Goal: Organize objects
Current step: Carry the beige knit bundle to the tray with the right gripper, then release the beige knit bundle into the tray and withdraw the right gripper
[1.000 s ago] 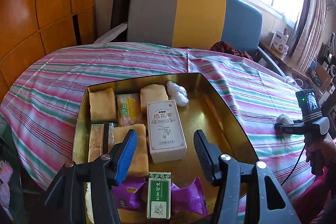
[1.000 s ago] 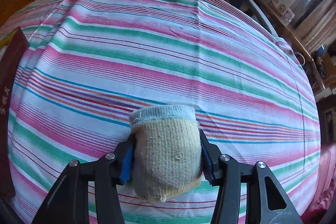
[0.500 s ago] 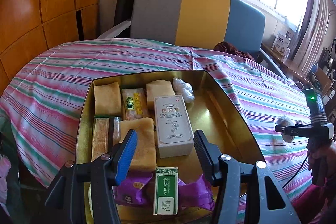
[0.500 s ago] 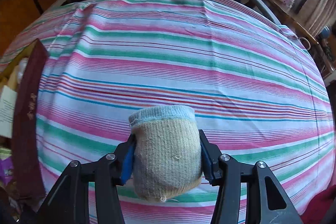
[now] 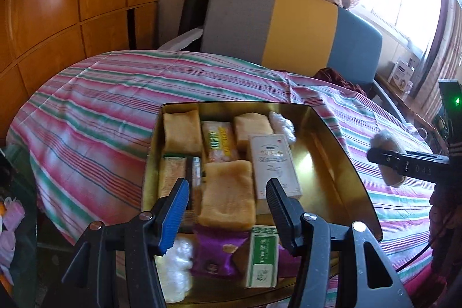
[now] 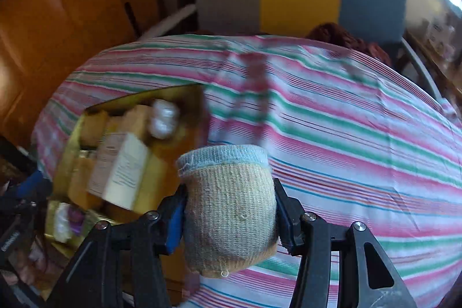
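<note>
Many wrapped snacks (image 5: 226,199) and boxes (image 5: 273,165) fill the gold tin (image 5: 340,163).

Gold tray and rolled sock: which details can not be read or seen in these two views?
- Right wrist view: gold tray contents smeared by motion blur; white box print unreadable.
- Left wrist view: rolled sock blurred, partly behind the right gripper.
- Left wrist view: green box print too blurred; left gripper covers part of the tray's near end.
</note>
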Available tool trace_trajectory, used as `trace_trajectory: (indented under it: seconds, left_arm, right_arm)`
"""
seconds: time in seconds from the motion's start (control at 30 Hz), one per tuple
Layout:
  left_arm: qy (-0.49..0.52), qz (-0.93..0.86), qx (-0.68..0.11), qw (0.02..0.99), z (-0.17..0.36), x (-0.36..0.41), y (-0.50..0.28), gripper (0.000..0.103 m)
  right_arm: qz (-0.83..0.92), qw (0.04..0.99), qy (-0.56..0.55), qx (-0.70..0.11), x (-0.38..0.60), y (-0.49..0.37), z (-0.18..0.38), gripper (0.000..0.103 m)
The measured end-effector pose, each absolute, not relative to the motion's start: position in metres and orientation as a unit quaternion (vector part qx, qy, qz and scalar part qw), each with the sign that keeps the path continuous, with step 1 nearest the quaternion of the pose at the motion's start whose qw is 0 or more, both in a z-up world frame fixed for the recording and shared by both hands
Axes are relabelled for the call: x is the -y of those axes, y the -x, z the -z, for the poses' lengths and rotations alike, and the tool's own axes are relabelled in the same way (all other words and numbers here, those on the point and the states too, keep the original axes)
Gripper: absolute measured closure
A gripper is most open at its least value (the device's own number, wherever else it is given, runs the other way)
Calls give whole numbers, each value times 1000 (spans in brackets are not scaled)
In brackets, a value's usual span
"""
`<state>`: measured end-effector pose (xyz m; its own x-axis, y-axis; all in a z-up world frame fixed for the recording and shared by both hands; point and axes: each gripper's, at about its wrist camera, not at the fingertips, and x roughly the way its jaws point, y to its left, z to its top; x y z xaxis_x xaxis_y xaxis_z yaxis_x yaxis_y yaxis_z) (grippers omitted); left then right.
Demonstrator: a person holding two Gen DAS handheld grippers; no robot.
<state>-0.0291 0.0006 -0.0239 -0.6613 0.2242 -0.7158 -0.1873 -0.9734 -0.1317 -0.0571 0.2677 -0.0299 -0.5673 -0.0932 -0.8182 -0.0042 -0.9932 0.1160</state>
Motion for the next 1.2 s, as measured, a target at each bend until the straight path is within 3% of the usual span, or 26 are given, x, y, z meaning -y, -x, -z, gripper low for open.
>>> trace_trajectory:
  seconds: [0.27,0.7,1.2]
  left_arm:
    - [402,-909,35,100,29,15,31,47]
    - [420,-901,29,103,45,13,35,47]
    - [391,-918,0,71,31,3,27,46]
  right_arm:
    - [879,80,-469,11,-194,84,38,50]
    - [850,65,-522,-21,-169,125,98,48]
    - [881,67,-468,-7,-175,104,75,15]
